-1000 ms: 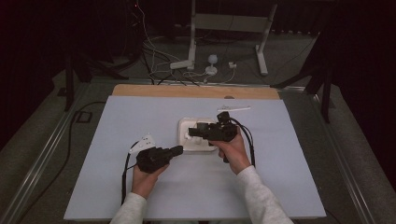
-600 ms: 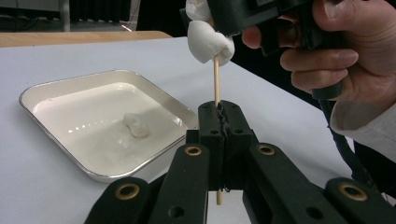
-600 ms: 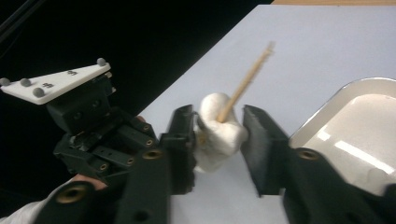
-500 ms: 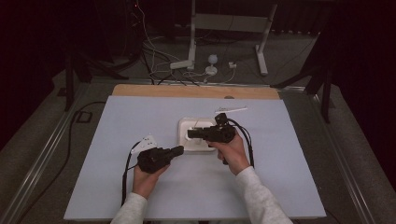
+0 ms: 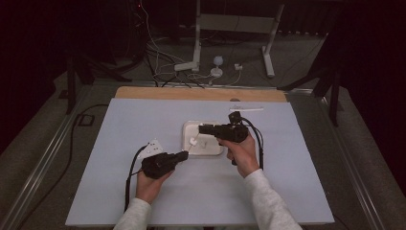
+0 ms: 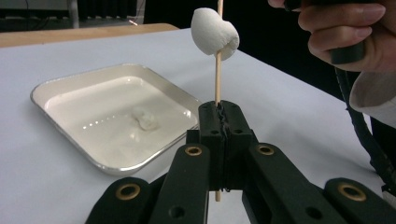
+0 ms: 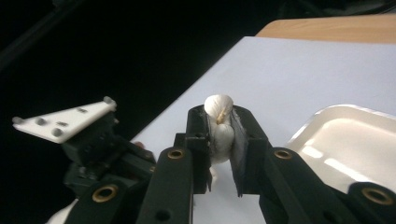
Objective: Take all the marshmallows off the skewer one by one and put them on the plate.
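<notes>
Above the shallow white square tray (image 6: 70, 88): soft white marshmallow (image 6: 215, 32) found threaded on thin wooden skewer (image 6: 217, 79). Left gripper (image 6: 219, 112) noted pressed shut on skewer's lower part, holding it upright. Right gripper (image 7: 219, 123), jaws just closed, observed pinching same marshmallow between its pads (image 7: 198, 135). Judged light, spongy, easily crushed and somewhat tacky; skewer stiff but snappable. Best gripped lightly across marshmallow's sides, skewer held low. Second white lump (image 6: 144, 119) recorded lying in tray.
</notes>
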Demonstrator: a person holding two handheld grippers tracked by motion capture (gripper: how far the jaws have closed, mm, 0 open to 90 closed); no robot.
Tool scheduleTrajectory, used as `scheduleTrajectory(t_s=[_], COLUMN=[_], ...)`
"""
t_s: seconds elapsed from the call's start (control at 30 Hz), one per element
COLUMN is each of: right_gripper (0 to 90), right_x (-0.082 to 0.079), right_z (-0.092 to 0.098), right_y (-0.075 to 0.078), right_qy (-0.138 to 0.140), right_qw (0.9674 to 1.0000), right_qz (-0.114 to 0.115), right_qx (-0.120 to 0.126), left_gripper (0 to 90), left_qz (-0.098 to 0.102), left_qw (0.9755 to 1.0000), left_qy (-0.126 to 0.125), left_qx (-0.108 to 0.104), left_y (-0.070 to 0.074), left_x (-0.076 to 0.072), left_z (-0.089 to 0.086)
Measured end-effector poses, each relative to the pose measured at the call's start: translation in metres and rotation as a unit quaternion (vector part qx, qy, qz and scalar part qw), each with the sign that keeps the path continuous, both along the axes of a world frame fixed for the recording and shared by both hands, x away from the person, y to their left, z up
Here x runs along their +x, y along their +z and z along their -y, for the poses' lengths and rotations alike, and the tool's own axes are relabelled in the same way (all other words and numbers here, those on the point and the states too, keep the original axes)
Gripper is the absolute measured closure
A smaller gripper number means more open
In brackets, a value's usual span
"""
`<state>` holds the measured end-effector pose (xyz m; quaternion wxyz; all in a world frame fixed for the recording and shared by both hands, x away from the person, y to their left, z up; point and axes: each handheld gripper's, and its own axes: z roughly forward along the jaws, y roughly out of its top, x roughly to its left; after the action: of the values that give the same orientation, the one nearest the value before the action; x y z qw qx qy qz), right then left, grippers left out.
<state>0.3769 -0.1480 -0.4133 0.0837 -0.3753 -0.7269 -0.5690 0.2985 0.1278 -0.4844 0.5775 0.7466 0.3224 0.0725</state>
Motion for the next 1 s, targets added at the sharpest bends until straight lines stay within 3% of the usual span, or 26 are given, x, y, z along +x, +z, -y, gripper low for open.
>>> scheduleTrajectory(t_s=[0.13,0.2,0.23,0.3,0.4,0.57,0.93,1.0], right_gripper=[79.3,79.5,80.1,80.1,79.8,79.3,77.7,77.5], right_x=[-0.001,0.0,0.002,0.002,0.001,0.002,0.007,0.008], right_z=[0.005,0.007,0.016,0.024,0.029,0.033,0.026,0.023], right_y=[0.009,0.01,0.016,0.023,0.029,0.028,0.007,0.001], right_qy=[-0.005,-0.01,-0.026,-0.028,-0.029,-0.033,-0.047,-0.052], right_qw=[0.9999,0.9999,0.9991,0.9987,0.999,0.9988,0.9982,0.9973], right_qz=[0.012,0.013,0.018,0.02,0.033,0.035,0.021,0.023], right_qx=[-0.003,0.003,0.026,0.037,0.01,0.003,-0.03,-0.047], left_gripper=[90.0,90.0,90.0,90.0,90.0,90.0,90.0,90.0], left_qz=[0.007,0.007,0.002,-0.006,-0.008,-0.008,-0.009,-0.009], left_qw=[1.0,0.9999,0.9997,0.9997,0.9999,0.9998,0.9996,0.9996], left_qy=[-0.005,-0.004,0.002,0.007,0.015,0.019,0.022,0.023], left_qx=[0.001,0.013,0.024,0.023,0.004,0.0,-0.015,-0.017], left_y=[0.001,0.0,-0.002,-0.005,-0.004,-0.003,-0.002,-0.002], left_x=[0.0,0.0,0.0,0.001,0.003,0.002,0.003,0.003], left_z=[0.002,0.001,0.0,-0.003,-0.007,-0.007,-0.01,-0.01])
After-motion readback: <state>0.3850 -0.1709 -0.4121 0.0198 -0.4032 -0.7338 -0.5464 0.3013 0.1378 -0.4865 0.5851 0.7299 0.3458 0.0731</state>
